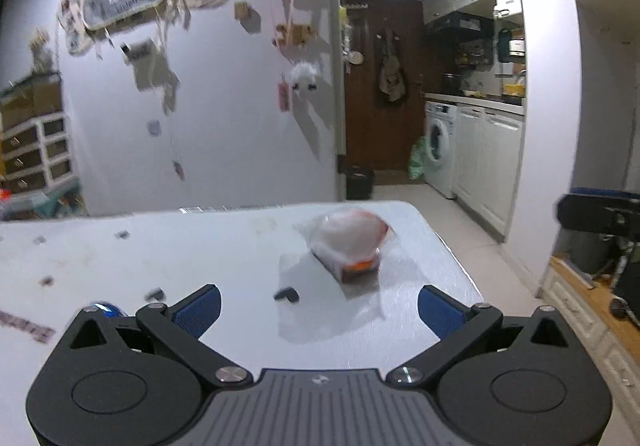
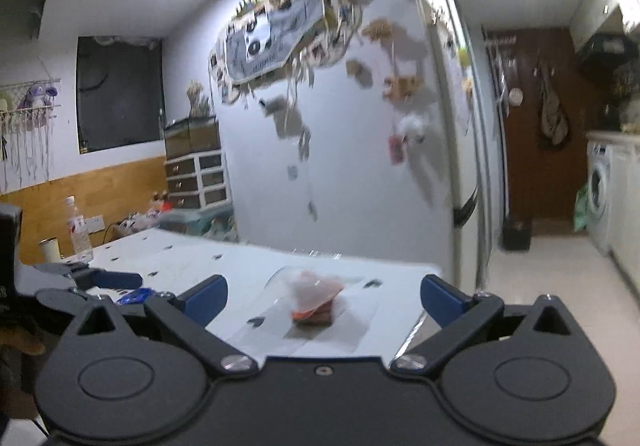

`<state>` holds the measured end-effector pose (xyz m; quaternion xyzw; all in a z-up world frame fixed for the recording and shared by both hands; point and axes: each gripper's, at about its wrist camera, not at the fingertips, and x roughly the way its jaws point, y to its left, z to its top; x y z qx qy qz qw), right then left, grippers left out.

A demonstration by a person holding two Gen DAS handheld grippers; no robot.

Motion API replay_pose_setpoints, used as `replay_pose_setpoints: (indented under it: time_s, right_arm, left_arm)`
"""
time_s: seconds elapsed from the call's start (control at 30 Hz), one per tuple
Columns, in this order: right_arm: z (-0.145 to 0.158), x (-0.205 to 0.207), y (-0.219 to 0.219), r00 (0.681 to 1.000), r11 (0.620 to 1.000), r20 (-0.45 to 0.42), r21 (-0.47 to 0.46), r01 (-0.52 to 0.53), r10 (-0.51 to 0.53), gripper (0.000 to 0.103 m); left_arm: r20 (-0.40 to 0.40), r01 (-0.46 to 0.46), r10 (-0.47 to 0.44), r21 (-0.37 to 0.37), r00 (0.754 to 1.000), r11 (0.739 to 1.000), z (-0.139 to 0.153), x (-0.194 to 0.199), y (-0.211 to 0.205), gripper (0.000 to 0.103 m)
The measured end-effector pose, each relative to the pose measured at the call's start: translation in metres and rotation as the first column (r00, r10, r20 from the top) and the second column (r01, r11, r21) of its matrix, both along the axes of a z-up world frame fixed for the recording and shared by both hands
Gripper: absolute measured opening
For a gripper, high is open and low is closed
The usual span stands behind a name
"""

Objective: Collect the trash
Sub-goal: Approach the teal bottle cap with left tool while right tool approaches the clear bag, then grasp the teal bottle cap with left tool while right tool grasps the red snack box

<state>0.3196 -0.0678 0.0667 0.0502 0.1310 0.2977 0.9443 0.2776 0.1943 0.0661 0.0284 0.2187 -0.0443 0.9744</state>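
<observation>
Near table's far right corner: clear plastic wrapper around orange-brown packet (image 1: pixel 350 242) uncollected | left gripper (image 1: pixel 320 304) wide, empty | right gripper (image 2: pixel 324 296) wide, empty | pickup pending

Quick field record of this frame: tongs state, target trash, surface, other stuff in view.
left tongs: open, empty, above the table
right tongs: open, empty
target: clear plastic bag with orange content, lying on the table, ahead of both tongs, untouched
surface: white table, small dark marks on it
other: water bottle and cup at far left; blue wrapper near left tongs; washing machine in background
</observation>
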Motion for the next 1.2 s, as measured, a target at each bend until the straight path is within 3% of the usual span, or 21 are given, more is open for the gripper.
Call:
replay_pose_setpoints:
  time_s: [0.1, 0.27, 0.33, 0.47, 0.57, 0.63, 0.87, 1.07, 1.2]
  right_arm:
    - [-0.013, 0.014, 0.019, 1.000, 1.000, -0.029, -0.018, -0.009, 0.009, 0.103]
    - [-0.032, 0.036, 0.054, 1.000, 0.992, -0.007, -0.122, 0.004, -0.005, 0.103]
    - [-0.037, 0.050, 0.067, 0.999, 0.987, -0.045, -0.161, -0.010, 0.003, 0.103]
    - [-0.046, 0.075, 0.093, 0.997, 0.949, -0.074, -0.313, -0.028, 0.004, 0.103]
    - [-0.051, 0.096, 0.108, 0.989, 0.921, -0.147, -0.389, -0.029, -0.031, 0.100]
    - [-0.054, 0.109, 0.115, 0.982, 0.918, -0.187, -0.395, -0.044, -0.033, 0.092]
    - [-0.063, 0.145, 0.153, 0.969, 0.891, -0.237, -0.451, -0.051, -0.065, 0.092]
    - [-0.068, 0.172, 0.166, 0.961, 0.906, -0.258, -0.423, -0.022, -0.097, 0.082]
    - [-0.066, 0.170, 0.169, 0.965, 0.915, -0.252, -0.401, -0.039, -0.069, 0.059]
  left_arm:
    - [-0.030, 0.038, -0.039, -0.049, 0.999, 0.998, -0.015, 0.007, 0.013, 0.103]
    - [-0.069, 0.082, -0.088, -0.081, 0.994, 0.993, -0.034, 0.012, 0.020, 0.103]
    - [-0.073, 0.121, -0.127, -0.089, 0.989, 0.989, -0.034, 0.012, 0.020, 0.103]
    - [-0.068, 0.184, -0.186, -0.039, 0.980, 0.982, -0.037, 0.009, 0.019, 0.103]
    - [-0.098, 0.185, -0.185, -0.008, 0.978, 0.983, -0.044, 0.011, 0.021, 0.100]
    - [-0.124, 0.180, -0.179, -0.004, 0.976, 0.984, -0.049, 0.013, 0.024, 0.092]
    - [-0.161, 0.213, -0.204, 0.041, 0.966, 0.976, -0.056, 0.012, 0.018, 0.085]
    - [-0.185, 0.208, -0.197, 0.042, 0.963, 0.977, -0.059, 0.013, 0.018, 0.079]
    - [-0.186, 0.210, -0.200, 0.033, 0.962, 0.977, -0.059, 0.013, 0.019, 0.071]
